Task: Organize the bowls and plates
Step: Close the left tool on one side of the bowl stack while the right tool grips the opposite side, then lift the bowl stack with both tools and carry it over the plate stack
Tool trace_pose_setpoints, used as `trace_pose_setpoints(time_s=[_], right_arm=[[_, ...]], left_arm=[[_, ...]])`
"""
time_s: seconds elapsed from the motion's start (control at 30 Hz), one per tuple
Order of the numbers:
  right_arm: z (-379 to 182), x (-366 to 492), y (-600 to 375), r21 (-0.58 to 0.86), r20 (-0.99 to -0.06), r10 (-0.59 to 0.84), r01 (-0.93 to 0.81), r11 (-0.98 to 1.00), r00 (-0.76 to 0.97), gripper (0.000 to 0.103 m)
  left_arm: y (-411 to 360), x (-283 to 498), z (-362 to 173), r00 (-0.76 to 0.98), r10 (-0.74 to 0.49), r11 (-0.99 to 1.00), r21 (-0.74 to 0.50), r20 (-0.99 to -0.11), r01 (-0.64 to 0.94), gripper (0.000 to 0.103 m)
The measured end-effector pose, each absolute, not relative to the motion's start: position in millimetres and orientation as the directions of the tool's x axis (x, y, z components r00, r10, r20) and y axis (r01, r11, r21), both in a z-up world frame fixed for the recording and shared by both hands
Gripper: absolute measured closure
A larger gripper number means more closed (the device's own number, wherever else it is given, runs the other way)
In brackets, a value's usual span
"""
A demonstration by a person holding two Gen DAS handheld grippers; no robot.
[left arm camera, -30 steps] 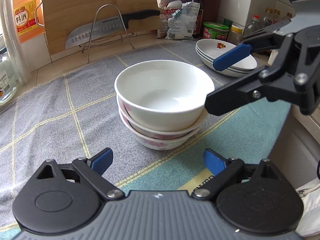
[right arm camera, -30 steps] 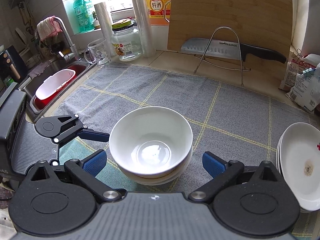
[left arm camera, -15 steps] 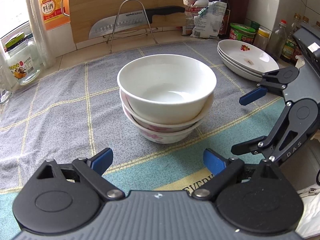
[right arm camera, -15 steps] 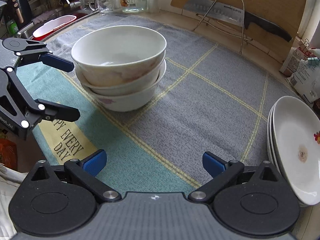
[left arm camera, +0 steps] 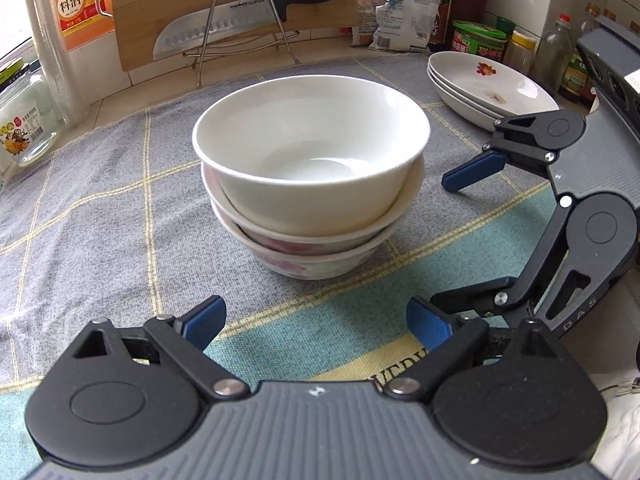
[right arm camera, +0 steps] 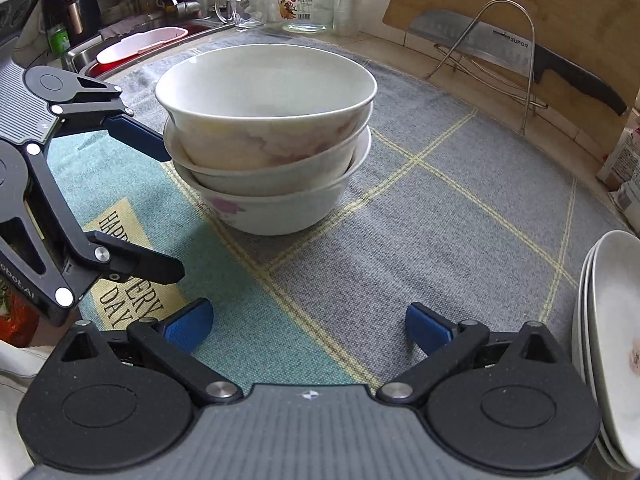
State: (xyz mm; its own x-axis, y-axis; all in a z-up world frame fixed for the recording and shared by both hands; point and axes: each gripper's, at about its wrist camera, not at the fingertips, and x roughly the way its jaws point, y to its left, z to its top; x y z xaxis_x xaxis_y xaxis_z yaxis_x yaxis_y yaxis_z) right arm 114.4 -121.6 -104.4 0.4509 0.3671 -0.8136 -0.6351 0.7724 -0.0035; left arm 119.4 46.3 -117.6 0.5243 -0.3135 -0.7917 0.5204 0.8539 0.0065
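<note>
Both wrist views look steeply down, close over the grey checked cloth. Left faces rightward, right leftward; both share the stacked white ceramic bowls.

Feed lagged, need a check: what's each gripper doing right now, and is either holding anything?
Left gripper: open, holding nothing.
Right gripper: open, holding nothing; the bowl stack sits untouched.

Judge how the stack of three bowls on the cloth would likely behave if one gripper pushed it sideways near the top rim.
The stack of bowls looks glazed and rigid, so probably slippery and breakable. The top bowl sits high and loosely nested, so it may tilt or slide first. The woven cloth would likely drag on the base, encouraging tipping.
</note>
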Motion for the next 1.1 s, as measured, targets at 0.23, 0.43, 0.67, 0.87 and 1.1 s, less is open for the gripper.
trace_pose_setpoints(time_s=[0.23, 0.43, 0.67, 0.87, 1.1], right_arm=[[-107, 110, -129, 0.001, -0.782, 0.399, -0.639, 0.77, 0.479, 0.0], [-108, 105, -134, 0.01, -0.766, 0.397, -0.609, 0.793, 0.505, 0.0], [-108, 111, -122, -0.007, -0.782, 0.345, -0.561, 0.828, 0.519, 0.0], [-99, 117, -109, -0.005, -0.798, 0.351, -0.588, 0.809, 0.49, 0.0], [-83, 129, -89, -0.075, -0.793, 0.356, -0.659, 0.748, 0.494, 0.0]], left_arm=[[49, 125, -128, 0.496, -0.351, 0.803, 0.017, -0.794, 0.596, 0.001], [59, 127, -131, 0.499, -0.423, 0.746, 0.022, -0.756, 0.666, 0.0], [64, 131, -133, 0.49, -0.492, 0.686, 0.027, -0.72, 0.727, 0.0], [82, 148, -122, 0.461, -0.54, 0.606, 0.055, -0.704, 0.794, 0.001], [96, 174, -115, 0.36, -0.606, 0.448, 0.07, -0.709, 0.891, 0.003]])
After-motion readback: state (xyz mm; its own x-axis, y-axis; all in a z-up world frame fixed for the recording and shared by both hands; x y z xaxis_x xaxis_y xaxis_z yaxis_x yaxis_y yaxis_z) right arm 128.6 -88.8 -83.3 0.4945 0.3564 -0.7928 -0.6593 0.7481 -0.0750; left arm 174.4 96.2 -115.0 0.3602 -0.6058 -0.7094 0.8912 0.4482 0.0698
